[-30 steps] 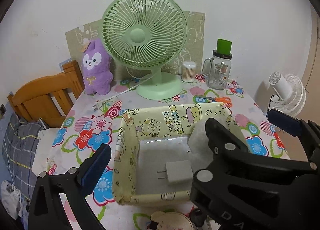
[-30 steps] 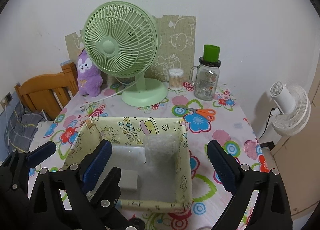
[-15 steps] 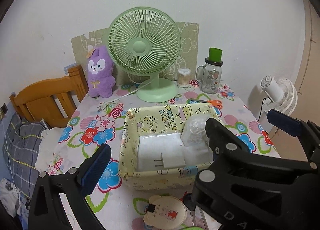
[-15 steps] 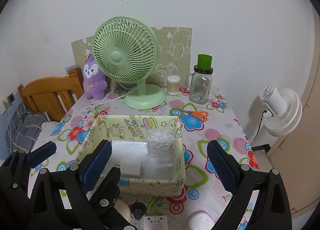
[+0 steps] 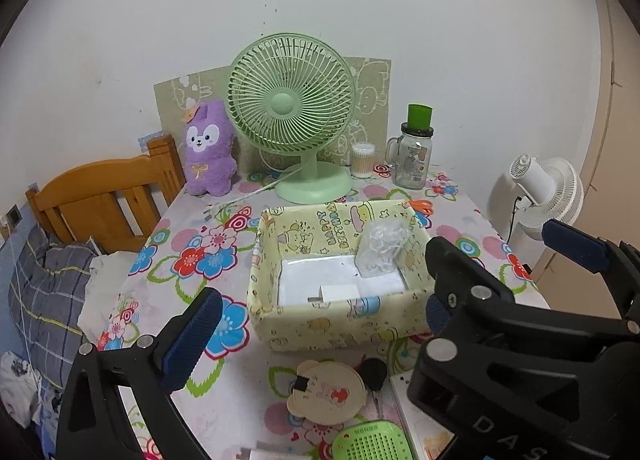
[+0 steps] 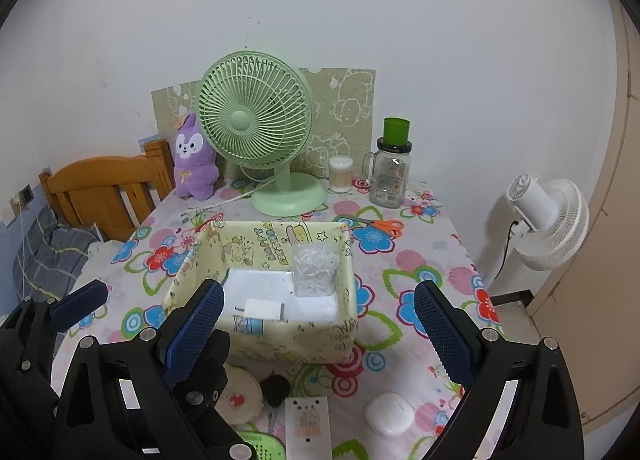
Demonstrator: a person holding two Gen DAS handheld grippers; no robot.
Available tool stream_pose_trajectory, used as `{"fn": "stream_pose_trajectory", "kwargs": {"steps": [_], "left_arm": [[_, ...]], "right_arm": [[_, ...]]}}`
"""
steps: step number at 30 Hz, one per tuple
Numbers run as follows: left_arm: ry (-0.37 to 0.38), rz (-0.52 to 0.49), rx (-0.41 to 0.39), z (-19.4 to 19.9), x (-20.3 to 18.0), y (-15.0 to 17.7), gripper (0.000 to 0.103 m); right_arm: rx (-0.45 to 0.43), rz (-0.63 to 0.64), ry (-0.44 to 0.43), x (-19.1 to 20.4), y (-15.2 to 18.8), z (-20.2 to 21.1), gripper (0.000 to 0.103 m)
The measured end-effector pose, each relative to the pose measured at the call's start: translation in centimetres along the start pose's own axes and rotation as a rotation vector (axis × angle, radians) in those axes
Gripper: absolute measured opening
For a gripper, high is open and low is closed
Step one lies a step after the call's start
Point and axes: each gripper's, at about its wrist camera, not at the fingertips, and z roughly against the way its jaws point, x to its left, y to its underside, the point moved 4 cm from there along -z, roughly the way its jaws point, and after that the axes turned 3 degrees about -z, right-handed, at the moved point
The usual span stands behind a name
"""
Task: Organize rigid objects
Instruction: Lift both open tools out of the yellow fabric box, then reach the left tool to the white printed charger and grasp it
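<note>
A yellow cartoon-print storage box [image 5: 340, 322] [image 6: 288, 342] sits mid-table. Inside lie a white charger plug [image 5: 338, 294] [image 6: 262, 309] and a clear bag of white bits [image 5: 380, 246] [image 6: 316, 268]. Loose in front of the box are a round bear-print mirror [image 5: 326, 390] [image 6: 240, 392], a black key fob [image 5: 374, 372] [image 6: 276, 388], a green comb [image 5: 368, 442], a white card box [image 6: 308, 426] and a white earbud case [image 6: 388, 412]. My left gripper [image 5: 312, 320] and right gripper [image 6: 316, 324] are both open and empty, held above the table's near edge.
A green desk fan [image 5: 290, 116], purple plush [image 5: 208, 148], cotton-swab jar [image 5: 363, 160], glass mug with green lid [image 5: 414, 152] and orange scissors [image 6: 380, 225] stand at the back. A wooden chair [image 5: 104, 196] is at left, a white floor fan [image 6: 548, 216] at right.
Both grippers have pulled back and up from the box, so the loose items in front of it came into view. Both stay open and empty.
</note>
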Motion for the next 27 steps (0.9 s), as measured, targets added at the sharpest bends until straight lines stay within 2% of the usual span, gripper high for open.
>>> {"fn": "stream_pose_trajectory", "kwargs": {"steps": [13, 27], "left_arm": [[0.005, 0.016, -0.026, 3.1, -0.2, 2.2, 0.103], [0.015, 0.017, -0.018, 3.8, -0.6, 5.2, 0.103]], "right_arm": [[-0.02, 0.006, 0.003, -0.2, 2.1, 3.7, 0.098], [-0.012, -0.005, -0.007, -0.5, 5.0, 4.7, 0.098]]}}
